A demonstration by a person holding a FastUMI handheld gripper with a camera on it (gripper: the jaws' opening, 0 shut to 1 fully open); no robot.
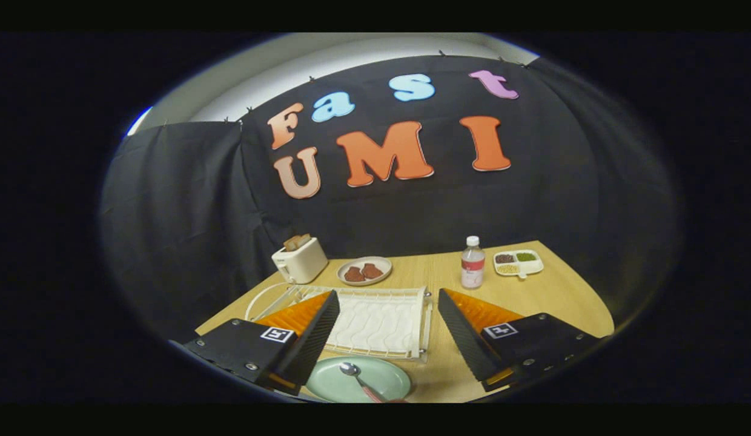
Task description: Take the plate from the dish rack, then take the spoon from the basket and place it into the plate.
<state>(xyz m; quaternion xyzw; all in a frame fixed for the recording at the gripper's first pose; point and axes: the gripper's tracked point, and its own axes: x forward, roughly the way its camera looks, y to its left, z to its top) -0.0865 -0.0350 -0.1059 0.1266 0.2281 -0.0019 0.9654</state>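
A pale green plate lies on the wooden table, below and between my fingers, close to me. A spoon with a metal bowl and a pinkish handle rests in the plate. The white dish rack sits flat just beyond the plate, seen between the fingers, with nothing standing in it. My gripper is open, its fingers wide apart above the rack and plate, holding nothing. A white wire basket curves out at the rack's left side, partly hidden by the left finger.
A white toaster with bread stands at the back left. A small plate with brown pieces lies beside it. A plastic bottle and a divided dish of beans stand at the back right. Bare table shows to the right.
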